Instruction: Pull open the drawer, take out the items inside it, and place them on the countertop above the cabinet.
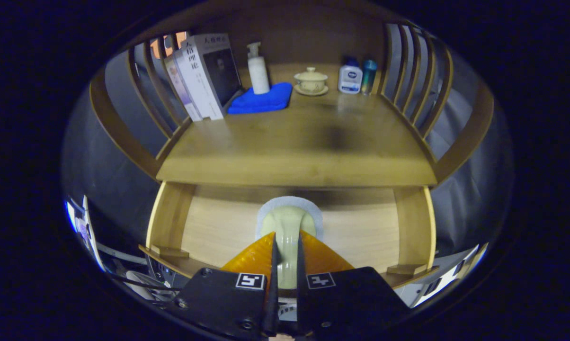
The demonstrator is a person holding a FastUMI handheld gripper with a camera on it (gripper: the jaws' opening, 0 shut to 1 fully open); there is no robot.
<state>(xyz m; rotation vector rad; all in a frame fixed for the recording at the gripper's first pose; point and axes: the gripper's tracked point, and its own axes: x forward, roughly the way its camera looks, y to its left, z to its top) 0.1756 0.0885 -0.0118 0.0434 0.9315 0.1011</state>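
Drawer (209, 227) is out and I've got the pale brush (289, 227) pinched, my gripper (285, 251) clamped on its handle with both fingers, just over the drawer floor. Up top, left to right: books (204, 76), pump bottle (258, 68) on blue cloth (261, 99), lidded cup (310, 80), two small bottles (356, 76). I'm level, pointing straight in below the countertop (294, 142); lifting and placing the brush remains.
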